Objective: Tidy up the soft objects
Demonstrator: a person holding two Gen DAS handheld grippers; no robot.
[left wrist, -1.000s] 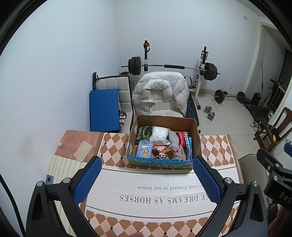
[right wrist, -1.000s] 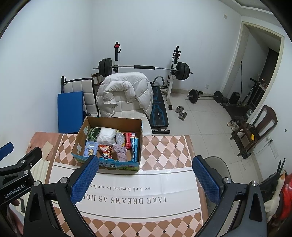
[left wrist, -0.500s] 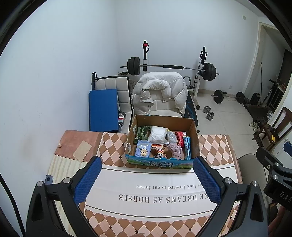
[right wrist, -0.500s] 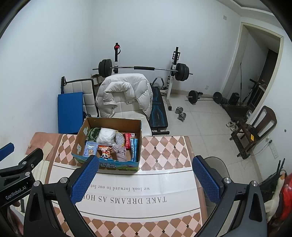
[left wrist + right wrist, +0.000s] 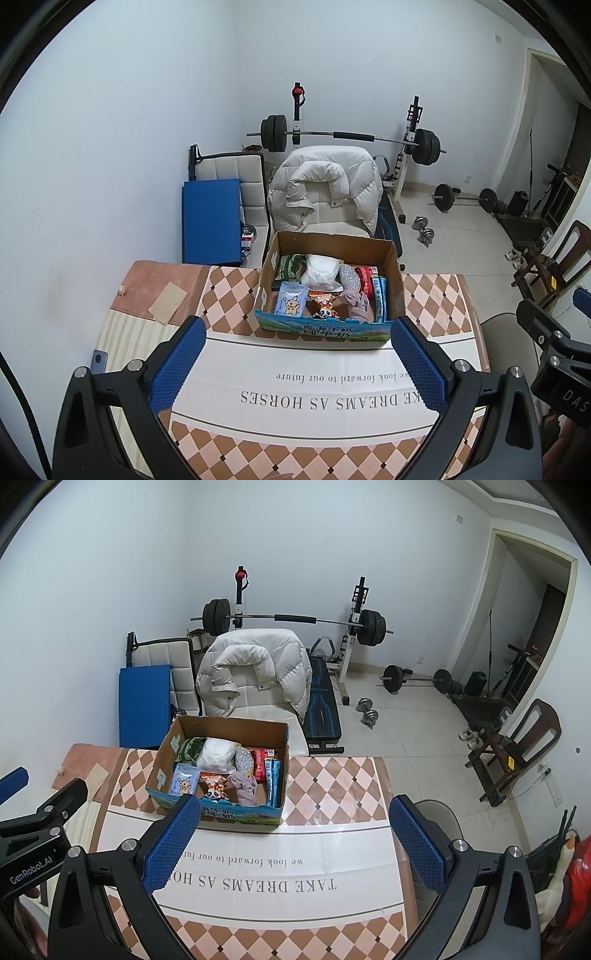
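An open cardboard box (image 5: 334,243) stands at the far side of the table; it also shows in the right wrist view (image 5: 229,725). Inside lie a white bundle (image 5: 321,272), a blue pouch (image 5: 291,303), a small plush toy (image 5: 325,304), a mauve cloth (image 5: 356,301) and several packets. My left gripper (image 5: 297,360) is open and empty, held above the table in front of the box. My right gripper (image 5: 295,843) is open and empty, to the right of the box's front.
The table (image 5: 436,306) has a checkered cloth with printed text. Behind it stand a chair with a white puffy jacket (image 5: 325,188), a blue mat (image 5: 210,219), a barbell rack (image 5: 351,136) and dumbbells (image 5: 424,230). A wooden chair (image 5: 517,746) is at the right.
Both views have shifted slightly; the box sits a little lower and nearer in frame. Both grippers stay open and empty.
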